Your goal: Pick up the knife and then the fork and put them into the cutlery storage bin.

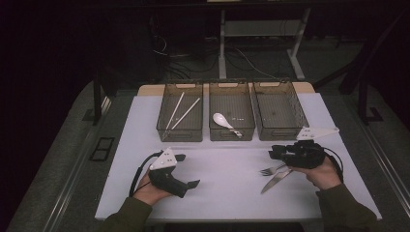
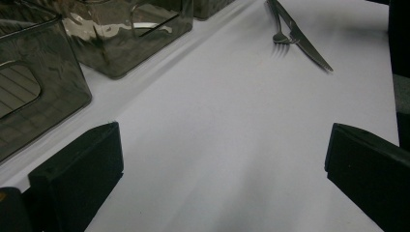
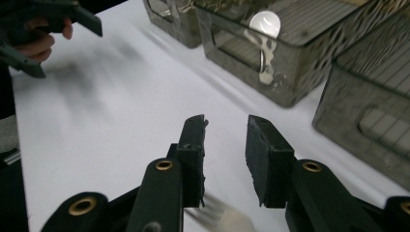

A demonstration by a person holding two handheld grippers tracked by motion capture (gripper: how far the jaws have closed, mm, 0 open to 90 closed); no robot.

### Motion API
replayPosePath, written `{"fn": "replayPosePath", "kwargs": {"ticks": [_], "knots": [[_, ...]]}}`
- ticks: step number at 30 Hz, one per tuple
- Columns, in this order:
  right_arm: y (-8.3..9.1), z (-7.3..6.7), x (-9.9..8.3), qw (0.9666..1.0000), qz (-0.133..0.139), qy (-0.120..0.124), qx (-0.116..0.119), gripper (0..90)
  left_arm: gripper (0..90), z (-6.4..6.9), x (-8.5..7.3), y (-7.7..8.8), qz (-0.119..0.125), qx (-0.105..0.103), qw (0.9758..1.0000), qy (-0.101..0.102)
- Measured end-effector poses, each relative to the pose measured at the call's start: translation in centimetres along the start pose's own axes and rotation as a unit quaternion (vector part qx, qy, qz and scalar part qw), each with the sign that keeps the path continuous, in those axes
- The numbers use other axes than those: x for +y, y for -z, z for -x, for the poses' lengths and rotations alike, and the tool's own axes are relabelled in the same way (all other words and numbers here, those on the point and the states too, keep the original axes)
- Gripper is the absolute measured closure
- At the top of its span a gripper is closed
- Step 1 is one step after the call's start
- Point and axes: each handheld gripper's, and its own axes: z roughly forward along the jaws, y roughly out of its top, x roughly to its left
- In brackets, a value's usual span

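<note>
The right claw (image 1: 273, 153) is seen right of centre in the high view, held low over the desk (image 1: 227, 193) with its jaws pointing left. In the right gripper view the jaws stand partly open, a narrow gap between the pads, and nothing is gripped; the tines of the fork (image 3: 217, 215) appear blurred at the bottom of the frame, under and just behind the jaws rather than between them. In the high view the fork (image 1: 270, 169) lies just below the claw, its handle crossing the knife (image 1: 275, 181), the two touching.

The main risk is judged to be a poor pick. Because fork and knife lie against each other, both could be pinched together, or the knife could be dragged or flicked along the desk as the fork is lifted. The narrow gap leaves little margin; if the pads come down on top of the tines instead of astride them, the fork may be pushed flat and skid away. A thin, flat metal handle is also likely to slip or pivot in the pads.

The left claw (image 1: 189, 170) rests at the lower left, jaws wide apart and empty. Three bins (image 1: 232, 133) stand in the upper middle, with chopsticks (image 1: 180, 112) in the left one and a white spoon (image 1: 223, 121) in the middle one.
</note>
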Motion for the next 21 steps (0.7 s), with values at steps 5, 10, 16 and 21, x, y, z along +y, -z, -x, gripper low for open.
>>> {"fn": "replayPosePath", "kwargs": {"ticks": [5,10,16,21], "knots": [[0.5,-0.3,-1.5,0.9999,-0.013,-0.005,0.007,72.6,0.0,0.1,0.0,0.0,0.0,0.0,1.0,-0.001],[1.1,-0.6,-2.9,0.9996,-0.026,-0.007,0.012,77.8,0.0,0.1,0.0,-0.1,-0.001,0.0,1.0,-0.002],[1.5,-1.2,-4.0,0.999,-0.036,-0.01,0.022,84.8,0.0,0.1,0.0,-0.1,-0.001,0.0,1.0,-0.002],[1.1,-1.9,-4.9,0.9975,-0.061,-0.014,0.034,88.6,0.0,0.1,0.1,-0.1,-0.003,0.0,1.0,-0.004]]}}
